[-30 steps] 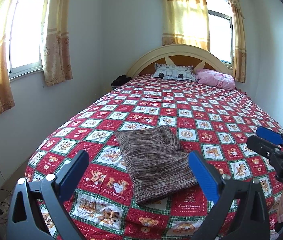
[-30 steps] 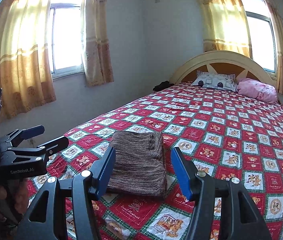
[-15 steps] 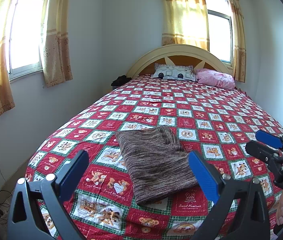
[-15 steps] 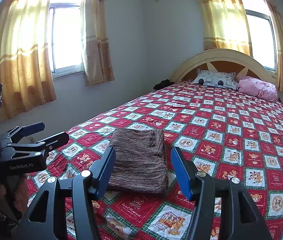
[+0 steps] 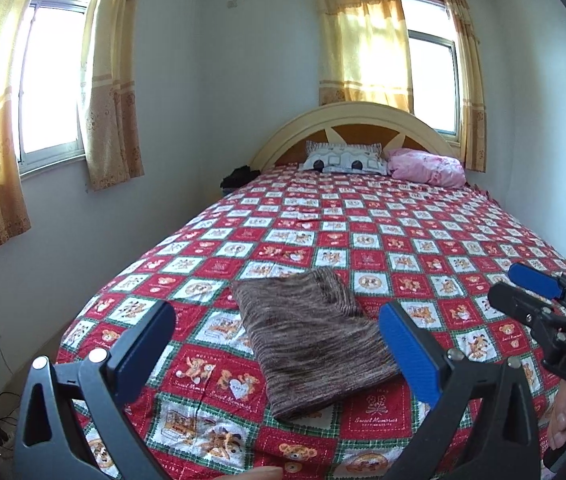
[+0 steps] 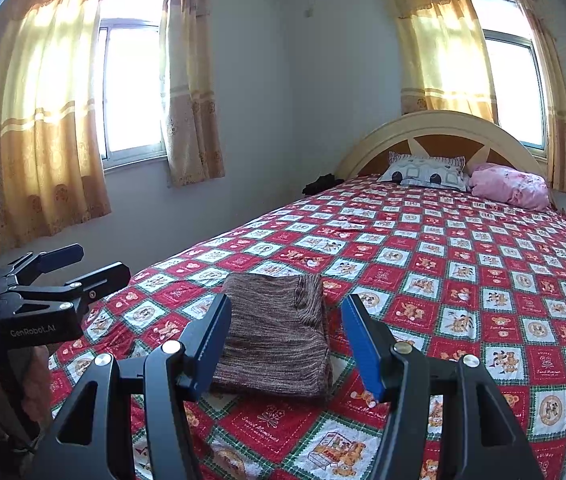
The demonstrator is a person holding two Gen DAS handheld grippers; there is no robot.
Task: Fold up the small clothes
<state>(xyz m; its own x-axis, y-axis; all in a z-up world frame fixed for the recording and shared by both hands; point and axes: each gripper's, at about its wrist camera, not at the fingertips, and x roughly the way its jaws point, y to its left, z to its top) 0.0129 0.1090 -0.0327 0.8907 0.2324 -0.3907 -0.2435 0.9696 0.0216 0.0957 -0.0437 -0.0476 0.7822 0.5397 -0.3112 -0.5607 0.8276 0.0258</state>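
1. Nothing on the bed (image 5: 443, 216) has shifted since a second ago; my right gripper (image 6: 287, 340) has drifted slightly, and the red patchwork cover looks the same.
2. I see the folded brown garment (image 5: 315, 340) lying flat near the foot, left of centre.
3. My left gripper (image 5: 279, 344) hovers above it, jaws wide, empty.
4. My right gripper frames the garment too, also spread wide, holding nothing.
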